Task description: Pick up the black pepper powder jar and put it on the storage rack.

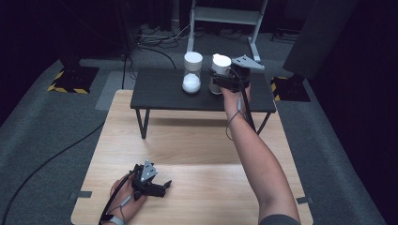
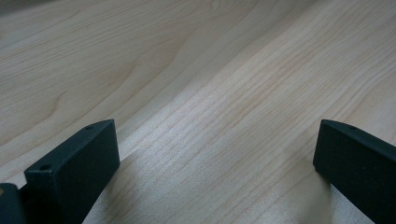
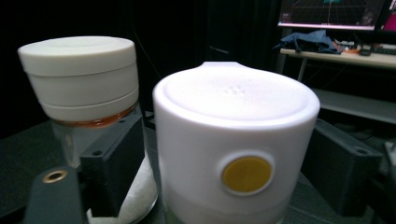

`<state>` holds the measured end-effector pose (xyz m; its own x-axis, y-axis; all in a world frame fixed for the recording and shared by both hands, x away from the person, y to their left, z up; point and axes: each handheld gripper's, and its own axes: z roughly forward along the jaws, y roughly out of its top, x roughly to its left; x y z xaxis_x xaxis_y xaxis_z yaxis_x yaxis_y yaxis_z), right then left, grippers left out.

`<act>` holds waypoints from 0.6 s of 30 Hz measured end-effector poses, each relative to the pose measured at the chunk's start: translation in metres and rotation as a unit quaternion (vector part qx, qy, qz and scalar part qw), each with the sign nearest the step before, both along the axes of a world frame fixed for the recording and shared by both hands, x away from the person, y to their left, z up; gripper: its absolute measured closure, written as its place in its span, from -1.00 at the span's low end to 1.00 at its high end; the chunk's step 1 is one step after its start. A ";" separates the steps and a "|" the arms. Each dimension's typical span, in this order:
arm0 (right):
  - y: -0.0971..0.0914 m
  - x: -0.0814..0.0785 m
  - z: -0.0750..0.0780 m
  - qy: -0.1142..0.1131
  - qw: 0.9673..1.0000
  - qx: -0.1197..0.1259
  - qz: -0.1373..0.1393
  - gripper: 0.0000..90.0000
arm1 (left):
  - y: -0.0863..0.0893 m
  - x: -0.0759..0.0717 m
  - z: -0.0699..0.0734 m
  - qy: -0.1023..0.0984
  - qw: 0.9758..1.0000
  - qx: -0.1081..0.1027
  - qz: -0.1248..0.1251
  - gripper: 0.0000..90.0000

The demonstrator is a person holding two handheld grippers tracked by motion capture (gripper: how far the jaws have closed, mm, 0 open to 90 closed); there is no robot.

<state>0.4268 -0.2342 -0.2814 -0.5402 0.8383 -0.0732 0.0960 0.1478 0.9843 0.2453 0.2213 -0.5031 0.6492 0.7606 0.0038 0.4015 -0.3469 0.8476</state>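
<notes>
Dark room, grey carpet, cables on floor. Pale wooden table (image 1: 187, 187) with low black table (image 1: 159, 93) at far end. Left gripper (image 1: 162, 186) low over wood near front, jaws wide apart, empty. Jar (image 1: 192, 72) with white lid, white contents. Right gripper (image 1: 217, 80) straddles second white-capped jar (image 3: 233, 140); whether jaws touch it unclear, jar bottom cut off.

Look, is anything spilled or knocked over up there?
Nothing stands out. Both white-lidded jars stand upright on the small dark table, with no spill showing. The right gripper has its jaws around one jar; the left gripper rests open on the wooden table.
</notes>
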 end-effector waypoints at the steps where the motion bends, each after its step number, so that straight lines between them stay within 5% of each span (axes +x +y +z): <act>1: 0.000 -0.003 0.000 -0.002 1.000 -0.003 -0.001 -0.67 | 0.000 0.000 0.000 0.000 1.000 0.000 0.000 -1.00; 6: -0.007 -0.025 -0.001 -0.003 1.000 -0.004 -0.009 -0.68 | 0.000 0.000 0.000 0.000 1.000 0.000 0.000 -1.00; 18: -0.047 -0.093 -0.017 -0.008 1.000 0.015 0.021 -0.68 | 0.000 0.000 0.000 0.000 1.000 0.001 0.000 -1.00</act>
<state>0.3336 -0.2816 -0.2989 -0.5741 0.8167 -0.0582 0.0740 0.1226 0.9897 0.2454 0.2213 -0.5029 0.6494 0.7604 0.0052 0.4013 -0.3485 0.8470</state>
